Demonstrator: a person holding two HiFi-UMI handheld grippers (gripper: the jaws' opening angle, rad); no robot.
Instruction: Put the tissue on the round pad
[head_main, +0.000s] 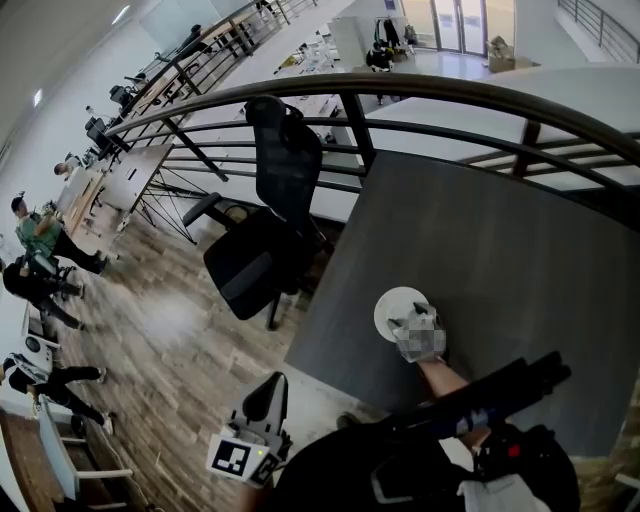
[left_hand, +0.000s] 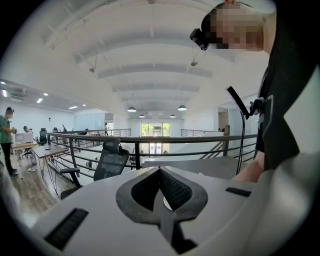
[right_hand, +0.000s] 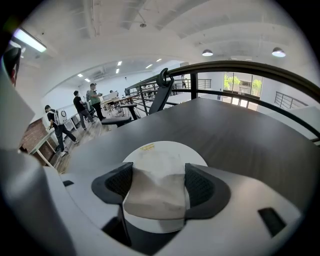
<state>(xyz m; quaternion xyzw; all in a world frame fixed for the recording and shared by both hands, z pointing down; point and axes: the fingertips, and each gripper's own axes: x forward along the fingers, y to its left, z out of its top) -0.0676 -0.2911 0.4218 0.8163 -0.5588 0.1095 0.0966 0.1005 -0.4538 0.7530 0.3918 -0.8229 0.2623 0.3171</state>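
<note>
A white round pad (right_hand: 167, 150) lies on the dark grey table (right_hand: 240, 130). My right gripper (right_hand: 159, 172) hangs just above the pad, shut on a pale folded tissue pack (right_hand: 156, 192) that spans the gap between both black pads. In the head view the pad (head_main: 393, 303) sits near the table's near-left edge, with the right gripper (head_main: 420, 335) at its near rim under a blurred patch. My left gripper (head_main: 265, 400) is off the table, over the floor to the left. In its own view the left gripper (left_hand: 160, 172) is shut, with nothing between its jaws.
A black office chair (head_main: 270, 230) stands by the table's left edge. A curved dark railing (head_main: 450, 95) runs along the far side. Desks and several people are at the far left on the wooden floor (head_main: 170, 330).
</note>
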